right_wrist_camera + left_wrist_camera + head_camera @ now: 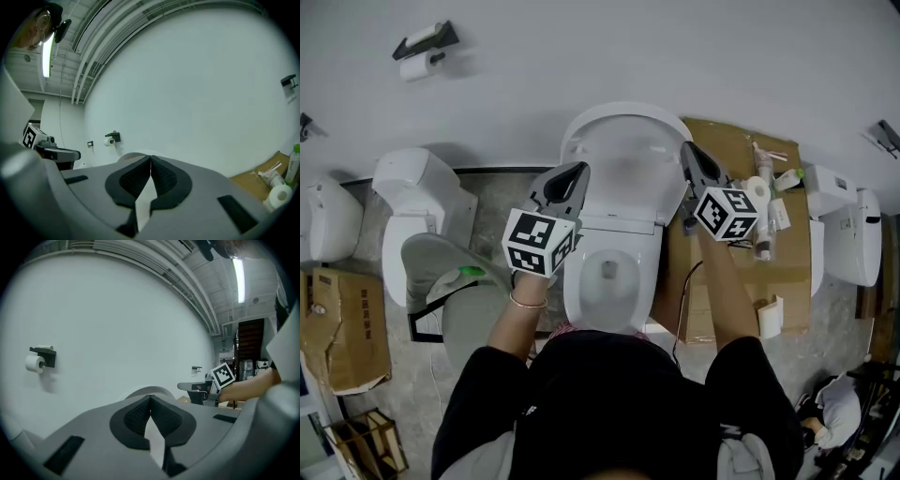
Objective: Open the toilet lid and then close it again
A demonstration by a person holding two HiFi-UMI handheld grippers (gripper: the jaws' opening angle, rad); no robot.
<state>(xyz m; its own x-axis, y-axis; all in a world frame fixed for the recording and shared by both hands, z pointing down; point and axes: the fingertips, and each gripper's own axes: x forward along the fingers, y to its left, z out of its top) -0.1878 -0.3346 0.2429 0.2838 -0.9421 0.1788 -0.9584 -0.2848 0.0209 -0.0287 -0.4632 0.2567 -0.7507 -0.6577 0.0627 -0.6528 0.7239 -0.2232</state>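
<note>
White wall bkgd, grey speckled floor, showroom-type bay w/ several toilets. Toilet lid (623,150) already up, leaning back toward the wall; seat and bowl (609,272) exposed below it.

Lid sits btwn the two claws. Left gripper (581,169) tip is at the lid's left edge, lid just to its right and ahead. Right gripper (685,147) tip is at the lid's right rim, lid just to its left. Contact either side: can't tell. Both about equally near.

Left gripper view: pads meet at the tips, nothing clamped, lid's curved top edge showing just beyond. Right gripper view: same, jaws closed and empty.

Lid's long axis runs up the wall, away from both claws; hinge line crosses side to side below the tips. Judgement: open step looks done, so closing means tipping the top edge fwd, toward the person.

Beyond the right claw: cardboard sheet (722,281) w/ bottles and tissue roll (757,191). Beyond the left claw: second toilet (417,202), wall paper holder (424,42).
</note>
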